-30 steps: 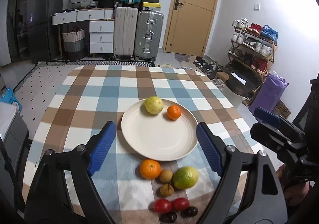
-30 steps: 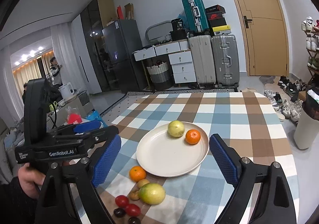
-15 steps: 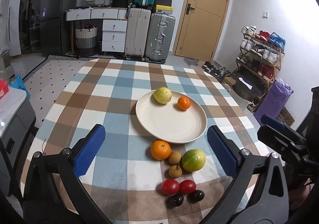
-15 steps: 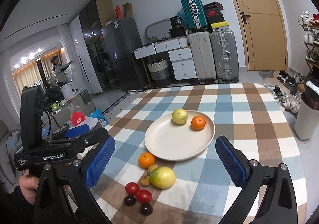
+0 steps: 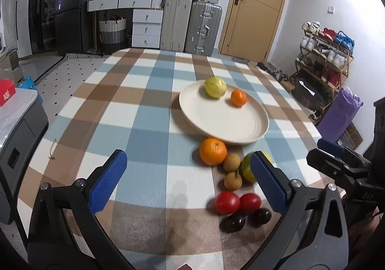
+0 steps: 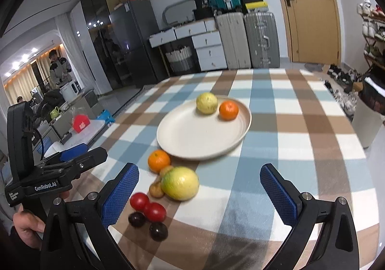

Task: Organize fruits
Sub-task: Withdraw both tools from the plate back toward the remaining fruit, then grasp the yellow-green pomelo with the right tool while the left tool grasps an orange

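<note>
Both grippers spread wide above the loose fruits, nothing held

Left wrist view: the left gripper [image 5: 187,175] has just opened, empty, near the orange [image 5: 213,151] beside the plate [image 5: 211,125]; right wrist view: the right gripper [image 6: 199,188], also just opened, frames the green-yellow fruit [image 6: 180,183], probably the first pick

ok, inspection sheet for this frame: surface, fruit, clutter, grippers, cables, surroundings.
Surface: checked blue, brown and white tablecloth, flat.
Job's things: round cream plate holds a yellow-green fruit and a small orange. Beside it on the cloth: large orange, two brown longans, green-yellow citrus, two red tomatoes, two dark plums.
Clutter: nothing seen.
Grippers: left gripper and right gripper open, empty; jaws just widened.
Cables: nothing seen.
Surroundings: suitcases, wooden door, shoe rack.
</note>
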The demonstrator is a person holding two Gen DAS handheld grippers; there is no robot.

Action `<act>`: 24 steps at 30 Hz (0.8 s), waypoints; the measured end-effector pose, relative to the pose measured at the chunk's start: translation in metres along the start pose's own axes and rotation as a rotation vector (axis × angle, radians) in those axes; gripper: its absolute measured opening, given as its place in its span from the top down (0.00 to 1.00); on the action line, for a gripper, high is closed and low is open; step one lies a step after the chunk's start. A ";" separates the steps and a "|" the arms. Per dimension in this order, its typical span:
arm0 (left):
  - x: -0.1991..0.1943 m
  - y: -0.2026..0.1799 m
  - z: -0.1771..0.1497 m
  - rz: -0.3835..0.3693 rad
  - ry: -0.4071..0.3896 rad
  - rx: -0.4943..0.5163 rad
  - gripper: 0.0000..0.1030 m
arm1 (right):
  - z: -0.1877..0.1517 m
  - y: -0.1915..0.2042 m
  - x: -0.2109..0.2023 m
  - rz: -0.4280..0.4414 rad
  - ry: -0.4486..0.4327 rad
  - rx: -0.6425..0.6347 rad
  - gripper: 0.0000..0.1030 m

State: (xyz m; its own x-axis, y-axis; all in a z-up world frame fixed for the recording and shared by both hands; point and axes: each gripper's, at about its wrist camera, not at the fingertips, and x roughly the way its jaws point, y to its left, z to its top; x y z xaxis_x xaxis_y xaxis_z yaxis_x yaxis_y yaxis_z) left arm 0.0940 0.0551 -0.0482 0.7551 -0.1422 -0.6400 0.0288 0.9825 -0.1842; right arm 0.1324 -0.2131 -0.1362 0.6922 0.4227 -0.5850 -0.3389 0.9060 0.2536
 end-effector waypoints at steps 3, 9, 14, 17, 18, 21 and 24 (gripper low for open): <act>0.007 0.002 -0.010 -0.009 0.022 -0.010 0.01 | -0.004 -0.003 0.010 0.030 0.030 0.022 0.00; 0.020 0.007 -0.025 -0.008 0.059 -0.018 0.01 | -0.011 -0.006 0.034 0.077 0.088 0.052 0.00; 0.035 0.013 -0.029 -0.009 0.093 -0.037 0.01 | -0.013 -0.004 0.051 0.103 0.120 0.056 0.00; 0.041 0.016 -0.030 -0.013 0.102 -0.043 0.01 | -0.013 -0.002 0.059 0.113 0.132 0.058 0.01; 0.044 0.017 -0.030 -0.013 0.106 -0.044 0.01 | -0.012 -0.003 0.062 0.118 0.135 0.059 0.03; 0.049 0.020 -0.029 -0.015 0.113 -0.050 0.01 | -0.012 -0.003 0.070 0.134 0.155 0.063 0.15; 0.053 0.022 -0.028 -0.023 0.123 -0.059 0.01 | -0.013 -0.003 0.077 0.148 0.181 0.075 0.28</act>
State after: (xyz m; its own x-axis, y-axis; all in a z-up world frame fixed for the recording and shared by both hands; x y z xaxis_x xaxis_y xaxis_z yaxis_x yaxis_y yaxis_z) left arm 0.1158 0.0659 -0.1071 0.6687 -0.1815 -0.7210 0.0034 0.9705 -0.2411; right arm 0.1784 -0.1840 -0.1921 0.5107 0.5457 -0.6644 -0.3753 0.8368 0.3988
